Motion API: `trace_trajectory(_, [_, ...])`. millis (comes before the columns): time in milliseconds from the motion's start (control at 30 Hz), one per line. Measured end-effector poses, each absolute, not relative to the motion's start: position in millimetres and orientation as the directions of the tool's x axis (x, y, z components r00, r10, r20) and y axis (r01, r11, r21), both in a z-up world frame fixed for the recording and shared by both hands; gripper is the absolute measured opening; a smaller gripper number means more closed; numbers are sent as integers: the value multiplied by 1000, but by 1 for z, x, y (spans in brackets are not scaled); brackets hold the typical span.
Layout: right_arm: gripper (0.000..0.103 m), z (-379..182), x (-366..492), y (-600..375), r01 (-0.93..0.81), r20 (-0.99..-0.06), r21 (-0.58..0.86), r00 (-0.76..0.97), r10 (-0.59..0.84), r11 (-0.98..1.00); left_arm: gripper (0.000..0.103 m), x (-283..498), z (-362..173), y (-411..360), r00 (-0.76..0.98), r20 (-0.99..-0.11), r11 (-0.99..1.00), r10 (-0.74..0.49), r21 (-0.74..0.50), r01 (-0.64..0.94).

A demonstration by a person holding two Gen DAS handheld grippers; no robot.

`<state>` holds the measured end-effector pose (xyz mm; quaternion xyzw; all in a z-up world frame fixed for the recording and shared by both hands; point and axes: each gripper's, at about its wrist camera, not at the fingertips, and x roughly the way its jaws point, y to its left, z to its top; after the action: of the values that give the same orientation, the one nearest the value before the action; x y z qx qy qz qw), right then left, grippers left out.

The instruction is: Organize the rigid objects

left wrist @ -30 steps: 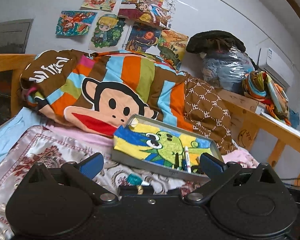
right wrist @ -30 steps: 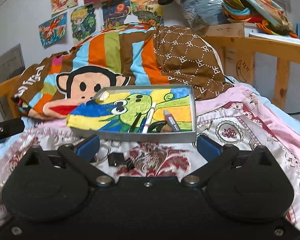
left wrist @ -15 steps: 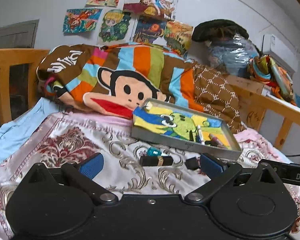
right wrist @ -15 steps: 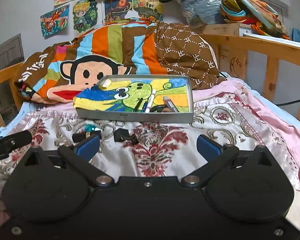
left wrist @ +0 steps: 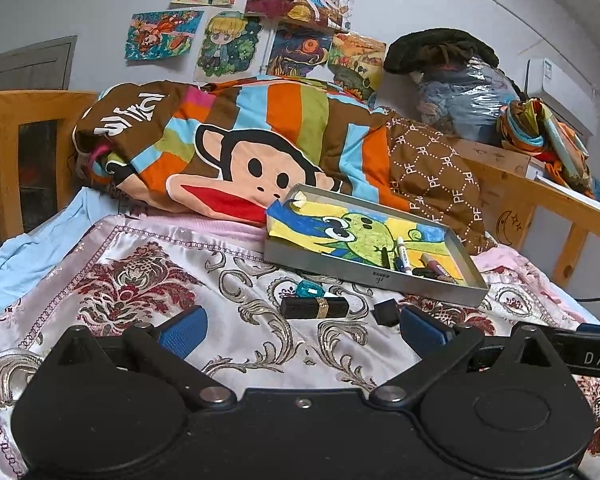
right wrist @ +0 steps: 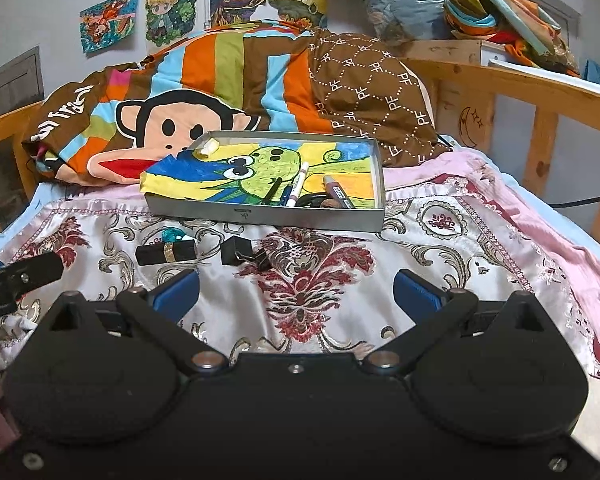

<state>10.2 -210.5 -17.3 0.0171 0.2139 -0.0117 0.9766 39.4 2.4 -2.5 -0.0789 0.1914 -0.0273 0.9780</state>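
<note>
Both my left gripper (left wrist: pixel 302 330) and right gripper (right wrist: pixel 296 290) are spread and empty above the bed's patterned cover (right wrist: pixel 320 276). A black tube (right wrist: pixel 166 253), teal gem (right wrist: pixel 172 235) and binder clip (right wrist: pixel 238 253) lie near the metal tray (right wrist: pixel 260 216), which holds markers (right wrist: pixel 298 190).

The bed has a shiny flowery bedspread (right wrist: pixel 320 272). On it sit a gray metal tray (right wrist: pixel 260 214), a black lipstick tube (right wrist: pixel 166 253), a teal gem (right wrist: pixel 172 235) touching it, a black binder clip (right wrist: pixel 238 251) and a monkey quilt (right wrist: pixel 220 92).
</note>
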Motion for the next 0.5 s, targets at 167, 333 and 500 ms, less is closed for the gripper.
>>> trace_trajectory(167, [103,-17,10,-212,28,-419,28,908,-14,999,102,40,-5,2,921,-382,987,-84,-156,25])
trace_trajectory(333, [103,-17,11,-212,25,-423,25,906,-12,999,102,40,-6,2,919,-385,987,-84,-156,25])
trace_trajectory(500, [103,-18,12,-212,24,-424,23,906,-12,999,102,40,-8,2,918,-388,987,-82,-156,23])
